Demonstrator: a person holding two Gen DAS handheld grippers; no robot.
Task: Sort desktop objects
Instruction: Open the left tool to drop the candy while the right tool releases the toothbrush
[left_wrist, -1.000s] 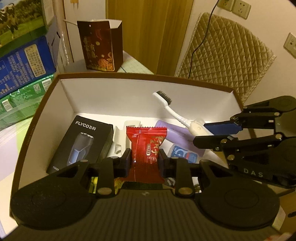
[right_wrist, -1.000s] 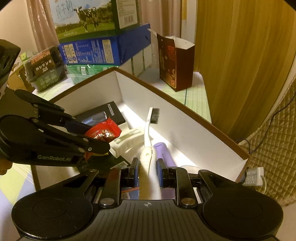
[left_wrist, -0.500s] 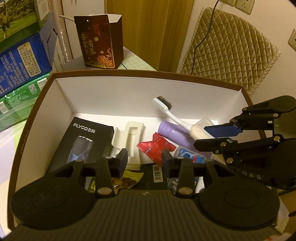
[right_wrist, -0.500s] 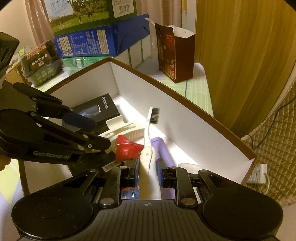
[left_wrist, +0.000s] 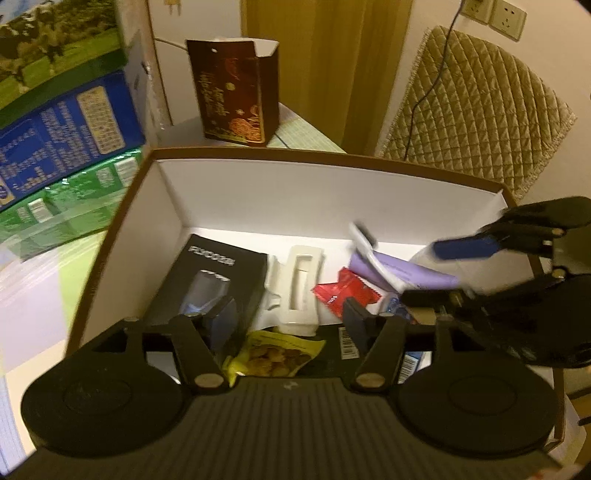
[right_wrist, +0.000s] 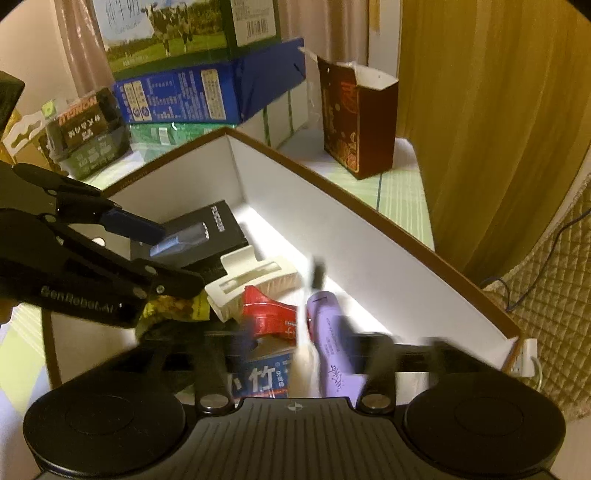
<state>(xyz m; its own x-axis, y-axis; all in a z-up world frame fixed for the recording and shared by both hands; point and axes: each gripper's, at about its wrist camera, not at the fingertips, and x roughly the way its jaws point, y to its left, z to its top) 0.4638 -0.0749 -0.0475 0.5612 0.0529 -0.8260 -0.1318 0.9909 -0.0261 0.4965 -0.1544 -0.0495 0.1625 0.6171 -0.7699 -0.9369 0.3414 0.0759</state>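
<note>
Hovering over the box (left_wrist: 236, 206), both the left gripper (left_wrist: 286, 319) and right gripper (right_wrist: 299, 341) have just spread their jaws, dropping the red packet (left_wrist: 345, 293) and toothbrush (right_wrist: 308, 332) inside for sorting.

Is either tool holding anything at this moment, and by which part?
Nothing is held. Both tools' jaws have just been opening: the left tool is empty, and the toothbrush lies loose between the right tool's jaws.

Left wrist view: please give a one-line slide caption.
Left tongs open above the box; red packet lies inside.
</note>
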